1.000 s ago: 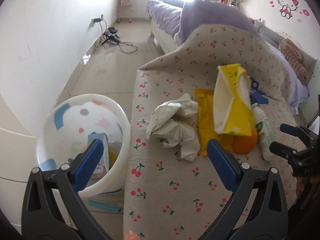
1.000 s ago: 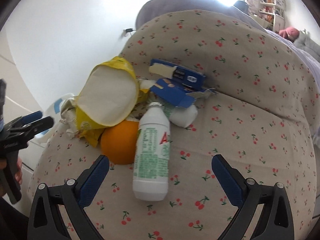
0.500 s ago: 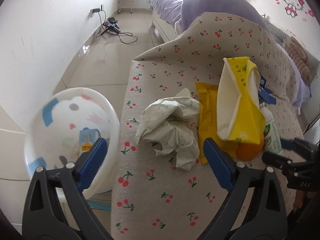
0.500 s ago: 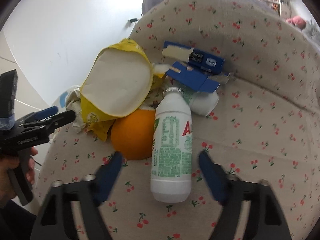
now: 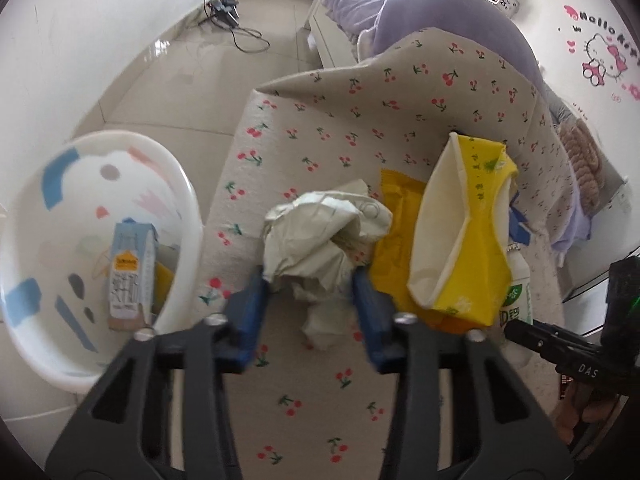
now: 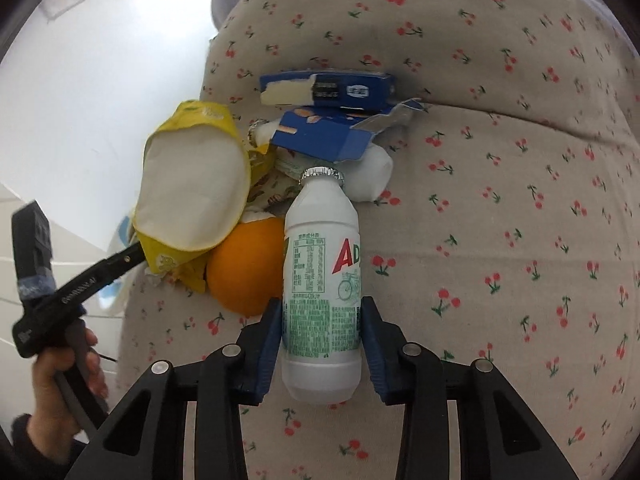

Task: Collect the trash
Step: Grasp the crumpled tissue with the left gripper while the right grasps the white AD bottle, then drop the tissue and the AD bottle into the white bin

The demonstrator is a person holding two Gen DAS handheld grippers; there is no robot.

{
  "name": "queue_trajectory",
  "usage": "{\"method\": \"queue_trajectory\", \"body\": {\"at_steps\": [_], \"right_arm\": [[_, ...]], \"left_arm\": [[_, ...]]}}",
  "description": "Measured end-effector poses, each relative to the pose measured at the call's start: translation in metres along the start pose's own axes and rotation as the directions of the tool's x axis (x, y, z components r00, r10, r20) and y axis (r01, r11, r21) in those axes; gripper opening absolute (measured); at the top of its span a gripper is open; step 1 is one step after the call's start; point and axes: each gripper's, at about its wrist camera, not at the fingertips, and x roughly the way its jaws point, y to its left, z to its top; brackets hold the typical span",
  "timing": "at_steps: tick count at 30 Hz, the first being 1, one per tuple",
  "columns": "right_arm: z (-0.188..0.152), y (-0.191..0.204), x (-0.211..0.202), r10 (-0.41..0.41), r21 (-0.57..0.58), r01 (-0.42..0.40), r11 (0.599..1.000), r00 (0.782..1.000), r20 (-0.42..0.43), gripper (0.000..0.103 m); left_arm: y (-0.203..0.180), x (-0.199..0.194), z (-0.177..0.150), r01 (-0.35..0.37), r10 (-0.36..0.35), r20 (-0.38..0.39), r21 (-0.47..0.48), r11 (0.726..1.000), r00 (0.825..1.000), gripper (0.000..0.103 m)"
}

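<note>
Trash lies on a cherry-print sofa cover. My left gripper has its blue pads closed against the near end of a crumpled pale paper wad. My right gripper is shut on the lower half of a white plastic drink bottle with green print, lying on the cover. Beside the bottle are an orange, a yellow open bag, and torn blue cardboard boxes. The yellow bag also shows in the left wrist view.
A white plastic basin with coloured shapes stands on the floor left of the sofa, holding a small carton and other scraps. A flat yellow wrapper lies under the bag. Cables lie on the tiled floor beyond.
Both grippers moved forward and closed. The left one now pinches the paper wad; the right one now clamps the white bottle.
</note>
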Motion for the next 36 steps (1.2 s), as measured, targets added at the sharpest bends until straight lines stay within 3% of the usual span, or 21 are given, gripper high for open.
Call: {"method": "queue_trajectory", "body": {"at_steps": [6, 21, 36], "right_arm": [[0.007, -0.011, -0.016, 0.058, 0.059, -0.059, 0.996, 0.998, 0.010, 0.039], [0.012, 0.010, -0.056, 0.165, 0.095, -0.171, 0.981, 0.984, 0.073, 0.039], [0.024, 0.078, -0.052, 0.238, 0.021, -0.240, 0.971, 0.969, 0.071, 0.039]], "left_arm": [[-0.006, -0.008, -0.002, 0.030, -0.031, -0.022, -0.016, 0.999, 0.999, 0.028], [0.008, -0.049, -0.003, 0.126, -0.126, 0.012, -0.075, 0.989, 0.992, 0.028], [0.062, -0.093, -0.006, 0.102, -0.089, 0.090, -0.155, 0.983, 0.992, 0.028]]}}
